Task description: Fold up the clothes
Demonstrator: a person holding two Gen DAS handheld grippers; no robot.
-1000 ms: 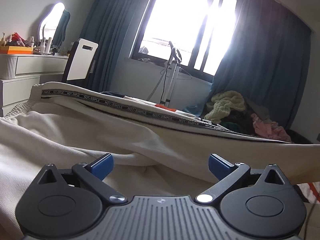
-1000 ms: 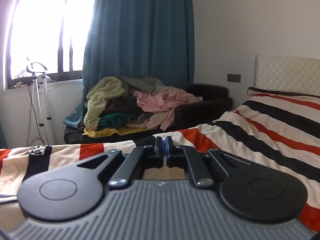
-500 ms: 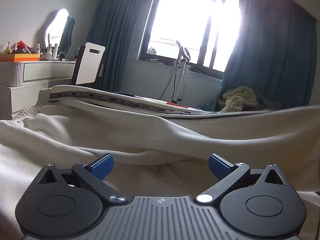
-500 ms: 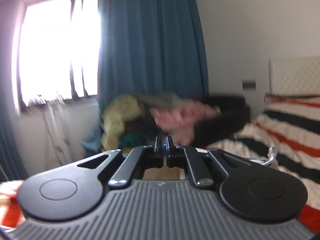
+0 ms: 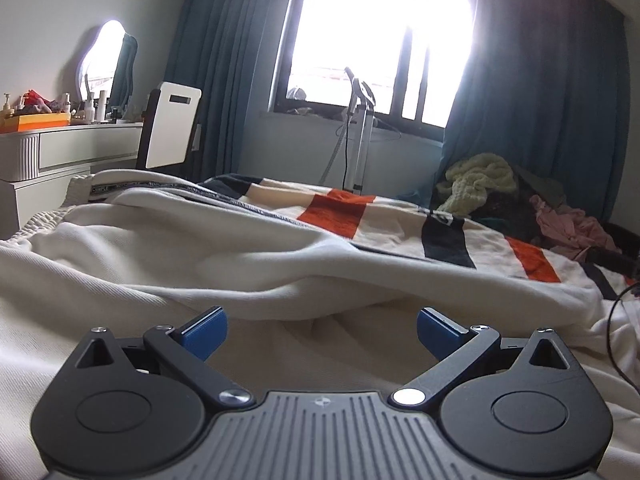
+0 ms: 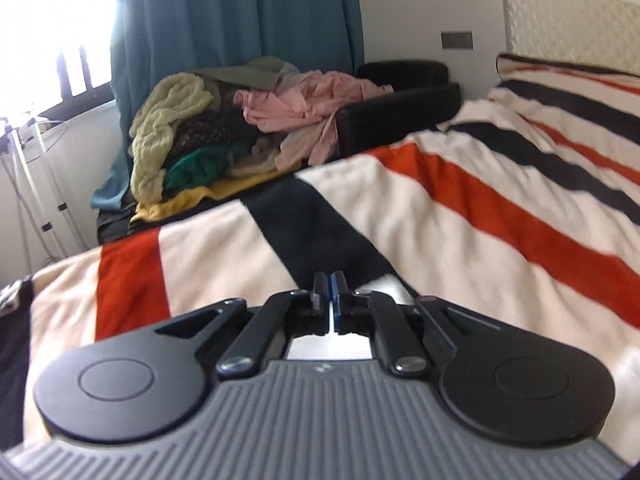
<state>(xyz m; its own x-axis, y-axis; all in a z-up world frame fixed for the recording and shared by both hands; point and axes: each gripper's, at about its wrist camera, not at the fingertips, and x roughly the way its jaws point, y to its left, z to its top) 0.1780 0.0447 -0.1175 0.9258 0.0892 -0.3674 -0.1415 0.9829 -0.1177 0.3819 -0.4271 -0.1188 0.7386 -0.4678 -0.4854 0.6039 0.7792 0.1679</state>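
Observation:
A cream garment (image 5: 168, 256) with a black lettered side stripe lies rumpled across the striped bed cover (image 5: 340, 208). My left gripper (image 5: 320, 326) is open and empty, low over the garment's near folds. My right gripper (image 6: 330, 294) is shut, with a thin cream edge of cloth showing between and under the fingers, over the striped cover (image 6: 460, 216). Whether it pinches the garment I cannot tell for sure.
A dark couch (image 6: 400, 108) piled with clothes (image 6: 224, 128) stands by the blue curtain. A white dresser (image 5: 60, 152) with bottles and a mirror is at the left. A garment steamer stand (image 5: 360, 132) is under the window. The headboard (image 6: 568, 28) is at the far right.
The raised stretch of garment in front of the left gripper has dropped flat, uncovering the striped cover. The right gripper swung up and came back down low over the bed, still shut.

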